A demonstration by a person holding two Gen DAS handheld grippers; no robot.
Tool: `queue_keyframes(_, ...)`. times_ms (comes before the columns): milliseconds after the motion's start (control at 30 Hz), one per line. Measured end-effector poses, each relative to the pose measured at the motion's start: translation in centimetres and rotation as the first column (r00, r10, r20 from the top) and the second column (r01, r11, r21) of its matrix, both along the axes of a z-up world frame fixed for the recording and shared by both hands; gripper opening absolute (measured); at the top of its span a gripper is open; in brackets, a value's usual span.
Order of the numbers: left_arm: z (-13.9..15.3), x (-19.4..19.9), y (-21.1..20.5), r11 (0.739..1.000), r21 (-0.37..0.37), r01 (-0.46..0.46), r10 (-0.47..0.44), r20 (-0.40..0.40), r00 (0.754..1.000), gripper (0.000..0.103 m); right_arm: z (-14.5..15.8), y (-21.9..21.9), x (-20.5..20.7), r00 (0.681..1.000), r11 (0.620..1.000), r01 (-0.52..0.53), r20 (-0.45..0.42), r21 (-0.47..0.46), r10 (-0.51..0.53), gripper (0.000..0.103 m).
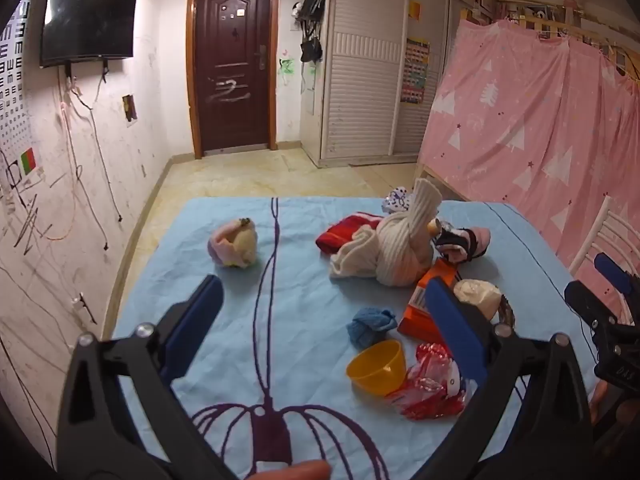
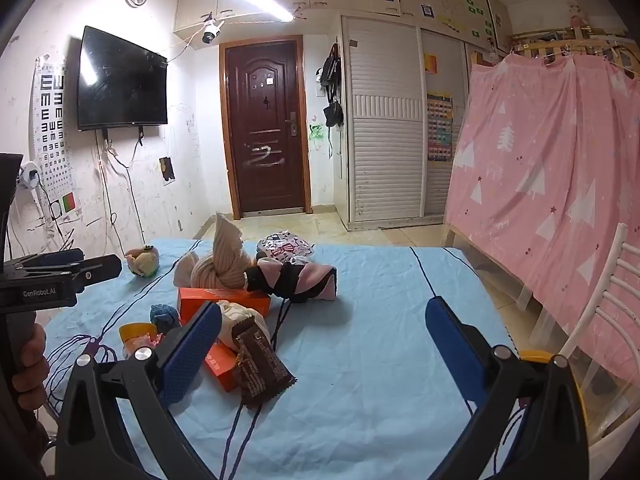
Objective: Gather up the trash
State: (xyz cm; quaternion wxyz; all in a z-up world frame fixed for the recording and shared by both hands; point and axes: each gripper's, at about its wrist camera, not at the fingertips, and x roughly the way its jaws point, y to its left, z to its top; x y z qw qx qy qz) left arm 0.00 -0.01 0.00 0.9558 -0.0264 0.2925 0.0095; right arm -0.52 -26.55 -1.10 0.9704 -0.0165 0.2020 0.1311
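Both tongs are hovering spread wide and holding nothing, so the collecting seems to be only starting. The left tongs [image 1: 324,320] are hanging over the blue cloth-covered surface [image 1: 240,320], with the trash crowding the lower right of the left view: a red shiny wrapper [image 1: 430,392] touching a yellow cup [image 1: 378,366], and an orange box [image 1: 424,308] just behind them. The right tongs [image 2: 324,344] are sitting near a brown snack wrapper [image 2: 262,366], which is lying at lower left of centre in the right view, resting partly on the orange box. That wrapper looks like the nearest pick; the next move would call for lowering the right tongs and shifting left so the wrapper lies between the pads. Rolled clothes, including a cream knit bundle [image 1: 396,240], are lying further back on the surface. Beyond are a dark door [image 1: 234,64], a wall television [image 1: 90,12] at upper left, and a pink curtain [image 1: 540,120] at right.
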Motion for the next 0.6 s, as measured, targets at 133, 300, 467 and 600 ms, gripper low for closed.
queue_keyframes(133, 0.01, -0.03, 0.02, 1.000, -0.008, 0.003, -0.002, 0.006, 1.000, 0.097, 0.07, -0.05, 0.02, 1.000, 1.000, 0.004, 0.003, 0.001, -0.004, 0.095)
queue_keyframes(300, 0.03, -0.07, -0.18, 1.000, -0.004, 0.006, -0.006, 0.002, 1.000, 0.097, 0.09, 0.03, -0.15, 1.000, 1.000, 0.003, 0.008, 0.002, -0.003, 0.095)
queue_keyframes(467, 0.01, -0.07, -0.10, 1.000, -0.007, 0.005, -0.005, 0.000, 1.000, 0.097, 0.04, 0.12, -0.02, 1.000, 1.000, 0.001, 0.007, 0.001, -0.001, 0.095)
queue_keyframes(600, -0.05, -0.05, -0.10, 1.000, -0.008, 0.004, -0.004, -0.002, 1.000, 0.097, 0.05, 0.20, -0.05, 1.000, 1.000, 0.001, 0.006, -0.001, -0.001, 0.095)
